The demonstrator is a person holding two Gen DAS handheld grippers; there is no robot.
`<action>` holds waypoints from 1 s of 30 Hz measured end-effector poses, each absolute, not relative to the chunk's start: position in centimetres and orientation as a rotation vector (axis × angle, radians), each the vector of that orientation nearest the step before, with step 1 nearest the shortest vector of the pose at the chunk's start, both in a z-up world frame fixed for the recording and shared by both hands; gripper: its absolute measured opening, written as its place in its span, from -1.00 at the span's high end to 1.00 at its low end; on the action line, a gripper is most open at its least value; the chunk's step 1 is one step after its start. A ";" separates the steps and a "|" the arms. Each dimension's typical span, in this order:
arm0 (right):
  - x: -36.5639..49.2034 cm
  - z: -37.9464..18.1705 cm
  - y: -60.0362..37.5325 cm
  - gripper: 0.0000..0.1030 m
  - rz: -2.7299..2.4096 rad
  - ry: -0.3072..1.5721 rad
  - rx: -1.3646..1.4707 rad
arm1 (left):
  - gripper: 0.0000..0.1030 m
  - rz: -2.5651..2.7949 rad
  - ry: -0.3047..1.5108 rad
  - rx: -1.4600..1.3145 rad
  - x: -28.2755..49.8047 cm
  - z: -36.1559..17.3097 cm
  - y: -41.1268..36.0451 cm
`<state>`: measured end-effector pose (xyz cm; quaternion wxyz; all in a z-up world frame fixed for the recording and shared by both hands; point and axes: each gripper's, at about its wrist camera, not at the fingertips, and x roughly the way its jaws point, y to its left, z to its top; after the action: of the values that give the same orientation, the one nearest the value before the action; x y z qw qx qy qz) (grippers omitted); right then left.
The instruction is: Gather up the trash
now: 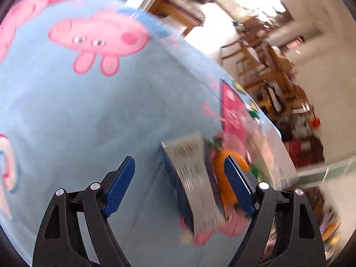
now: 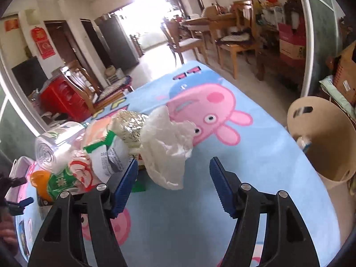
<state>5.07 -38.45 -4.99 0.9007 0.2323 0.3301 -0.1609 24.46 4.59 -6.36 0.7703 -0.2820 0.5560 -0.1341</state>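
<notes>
In the left wrist view my left gripper (image 1: 179, 169) is open above a light-blue cartoon-pig cloth (image 1: 89, 111). A blue box with a grey printed side (image 1: 193, 178) lies between its fingers, nearer the right one, with an orange object (image 1: 224, 178) behind it. In the right wrist view my right gripper (image 2: 173, 171) is open and empty. A crumpled white plastic bag (image 2: 166, 142) lies just ahead of it, part of a trash pile with wrappers (image 2: 100, 153), a clear bottle (image 2: 53, 144) and an orange cap (image 2: 40, 180). A beige bin (image 2: 320, 142) stands at the right.
Wooden chairs and a table (image 2: 213, 33) stand beyond the cloth's far edge. A red crate (image 2: 64, 98) is at the left, cardboard boxes (image 2: 291, 42) at the right. A pink booklet (image 1: 233, 111) lies on the cloth in the left wrist view.
</notes>
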 end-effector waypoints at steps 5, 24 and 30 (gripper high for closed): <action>6.3 -5.8 -37.8 -0.24 -0.340 0.738 0.414 | -0.39 -0.271 1.226 -0.593 24.9 -8.6 2.6; 1.1 -5.5 -32.6 0.81 -0.268 0.773 0.309 | -0.58 -0.413 1.125 -0.404 17.2 -5.1 8.5; 0.2 -4.1 -32.1 -0.50 -0.291 0.707 0.178 | -0.71 -0.345 1.137 -0.455 15.8 -4.2 9.4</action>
<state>0.23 -32.14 -4.07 0.9239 0.0867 0.3447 -0.1419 15.75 9.36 -4.25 0.8044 -0.2126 0.5309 -0.1612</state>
